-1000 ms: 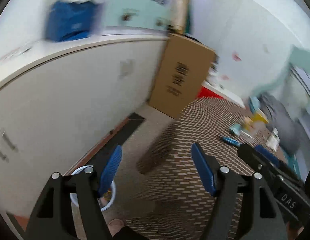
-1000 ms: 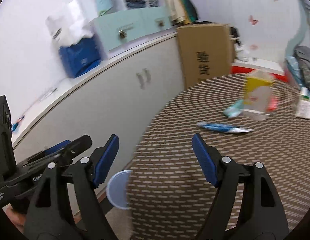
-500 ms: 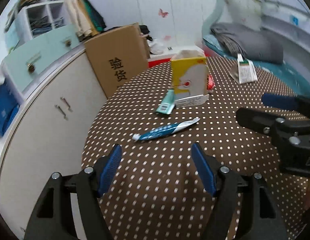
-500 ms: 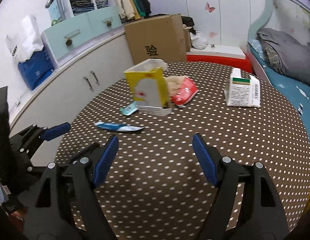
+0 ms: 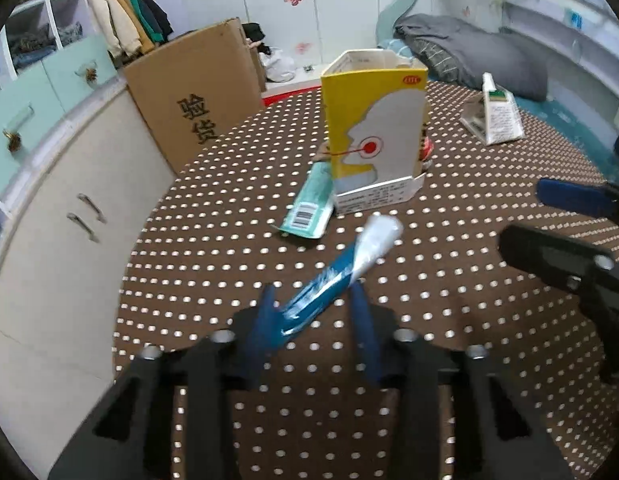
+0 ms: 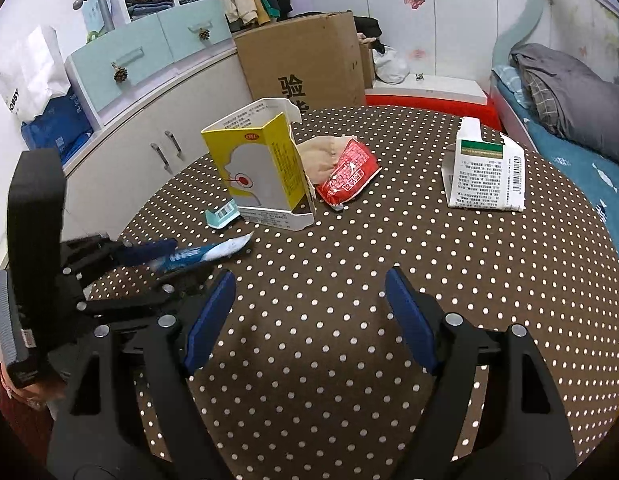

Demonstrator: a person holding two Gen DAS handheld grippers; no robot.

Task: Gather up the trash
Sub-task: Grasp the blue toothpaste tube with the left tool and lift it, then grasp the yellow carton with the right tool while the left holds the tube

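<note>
My left gripper (image 5: 313, 320) has its jaws closed around the near end of a blue and white tube wrapper (image 5: 341, 268), which lies on the brown dotted table (image 5: 449, 320); the wrapper (image 6: 205, 254) and left gripper (image 6: 165, 256) also show in the right wrist view. My right gripper (image 6: 309, 316) is open and empty above the table's near part. A yellow carton (image 6: 261, 172) stands upright mid-table. A teal wrapper (image 5: 309, 204) lies by its left side. A red packet (image 6: 349, 176) and a beige crumpled piece (image 6: 321, 152) lie to its right. A white box (image 6: 485, 176) lies at the right.
A large cardboard box (image 6: 305, 60) stands behind the table. White cabinets (image 6: 149, 152) with teal drawers run along the left. A bed with a grey blanket (image 6: 569, 96) is at the right. The table edge curves close at the left.
The left gripper swung from the floor to the table, moved onto the blue tube wrapper and closed on it. The right gripper stayed open and came a little closer over the table.
</note>
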